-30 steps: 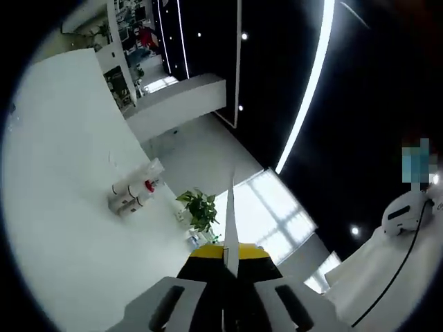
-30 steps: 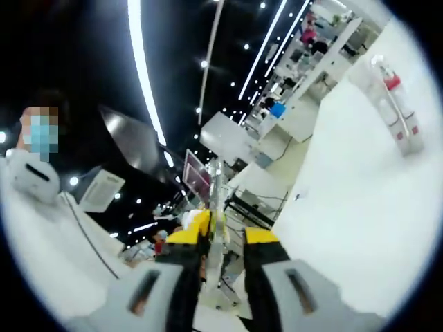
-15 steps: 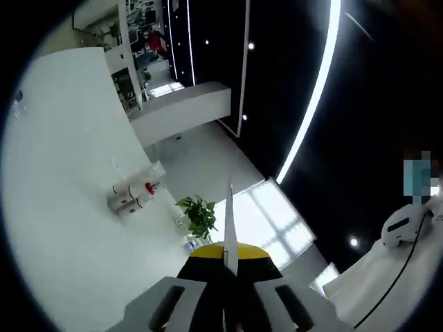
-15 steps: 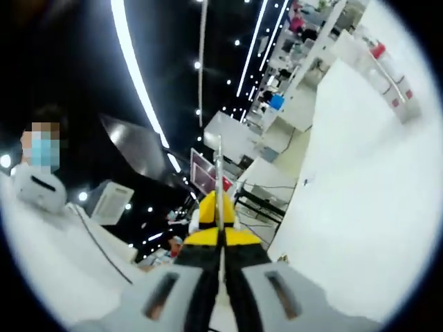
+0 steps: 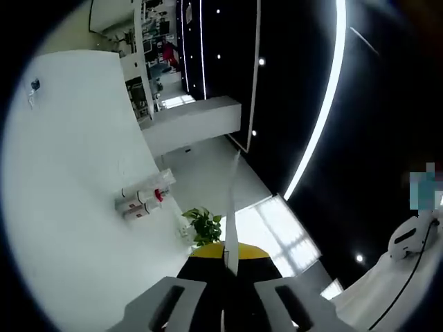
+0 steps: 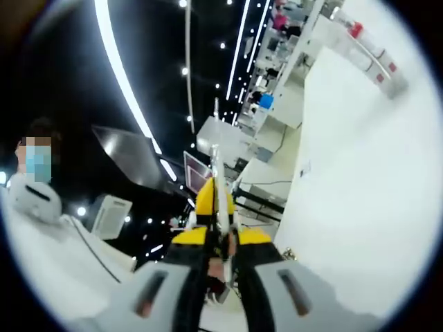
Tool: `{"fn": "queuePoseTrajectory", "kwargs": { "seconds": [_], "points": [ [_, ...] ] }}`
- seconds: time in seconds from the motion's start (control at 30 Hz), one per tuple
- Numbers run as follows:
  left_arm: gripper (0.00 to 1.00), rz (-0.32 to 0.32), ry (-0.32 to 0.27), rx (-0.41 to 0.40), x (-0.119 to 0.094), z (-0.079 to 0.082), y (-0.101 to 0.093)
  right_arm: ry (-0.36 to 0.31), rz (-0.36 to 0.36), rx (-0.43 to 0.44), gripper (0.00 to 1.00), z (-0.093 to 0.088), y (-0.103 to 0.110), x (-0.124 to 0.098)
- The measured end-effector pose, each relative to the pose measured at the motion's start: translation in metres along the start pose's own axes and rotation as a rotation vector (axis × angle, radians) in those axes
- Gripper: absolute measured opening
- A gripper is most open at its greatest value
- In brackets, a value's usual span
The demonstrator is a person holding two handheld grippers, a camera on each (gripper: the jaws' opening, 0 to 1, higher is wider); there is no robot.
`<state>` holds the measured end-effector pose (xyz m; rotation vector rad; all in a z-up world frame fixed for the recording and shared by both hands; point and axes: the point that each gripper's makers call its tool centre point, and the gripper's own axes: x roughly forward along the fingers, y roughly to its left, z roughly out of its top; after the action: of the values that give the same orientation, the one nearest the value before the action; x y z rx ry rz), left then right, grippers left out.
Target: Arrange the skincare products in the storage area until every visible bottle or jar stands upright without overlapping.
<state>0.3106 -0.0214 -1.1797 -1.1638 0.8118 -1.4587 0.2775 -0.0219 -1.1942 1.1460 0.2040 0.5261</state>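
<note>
Small white skincare bottles (image 5: 140,203), one with a red cap, sit grouped in a clear holder on the white table (image 5: 62,228), far ahead and to the left of my left gripper (image 5: 235,166). The view is rolled, so I cannot tell whether they stand upright. Its jaws are pressed together with nothing between them. In the right gripper view the same bottles (image 6: 368,47) show at the upper right on the table (image 6: 360,207). My right gripper (image 6: 215,155) is shut and holds nothing, pointing off the table's edge toward the room.
A green potted plant (image 5: 204,225) stands beyond the table's edge near the bottles. A small blue item (image 5: 34,85) lies at the table's far end. Desks and shelves (image 6: 277,76) fill the room behind, under bright ceiling light strips.
My right gripper's jaws, apart a second ago, have come together. The left gripper stays shut. Both views have shifted slightly with the hands.
</note>
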Motion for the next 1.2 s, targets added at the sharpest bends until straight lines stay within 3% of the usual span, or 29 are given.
{"fn": "queuePoseTrajectory", "kwargs": {
  "seconds": [0.07,0.13,0.27,0.57,0.63,0.7,0.77,1.0,1.2],
  "points": [
    [0.02,-0.003,0.001,-0.016,0.0,-0.002,0.002,0.003,-0.038,-0.02,0.01,0.001,-0.009,-0.002],
    [0.02,0.036,0.002,-0.03,0.0,-0.002,0.01,0.01,-0.034,-0.023,0.0,0.002,-0.009,-0.003],
    [0.05,0.057,0.033,-0.003,0.0,-0.003,0.014,0.003,-0.034,-0.041,0.0,0.008,-0.007,-0.005],
    [0.04,0.052,0.102,-0.001,0.003,0.002,0.019,-0.045,-0.037,-0.008,0.0,0.029,-0.013,-0.007],
    [0.03,0.038,0.114,-0.042,0.005,0.005,0.019,-0.045,-0.046,-0.008,0.0,0.032,-0.014,-0.005],
    [0.02,0.045,0.122,0.014,0.007,0.007,0.02,-0.048,-0.057,-0.012,0.0,0.034,-0.015,-0.004],
    [0.02,0.057,0.128,0.01,0.009,0.009,0.023,-0.06,-0.106,-0.044,0.0,0.037,-0.022,-0.003],
    [0.01,0.073,0.123,-0.011,0.023,0.018,0.038,-0.102,-0.171,-0.12,0.14,0.046,-0.03,-0.008],
    [0.01,0.069,0.116,-0.051,0.037,0.03,0.049,-0.077,-0.266,-0.211,0.24,0.048,-0.037,-0.028]
  ]
}}
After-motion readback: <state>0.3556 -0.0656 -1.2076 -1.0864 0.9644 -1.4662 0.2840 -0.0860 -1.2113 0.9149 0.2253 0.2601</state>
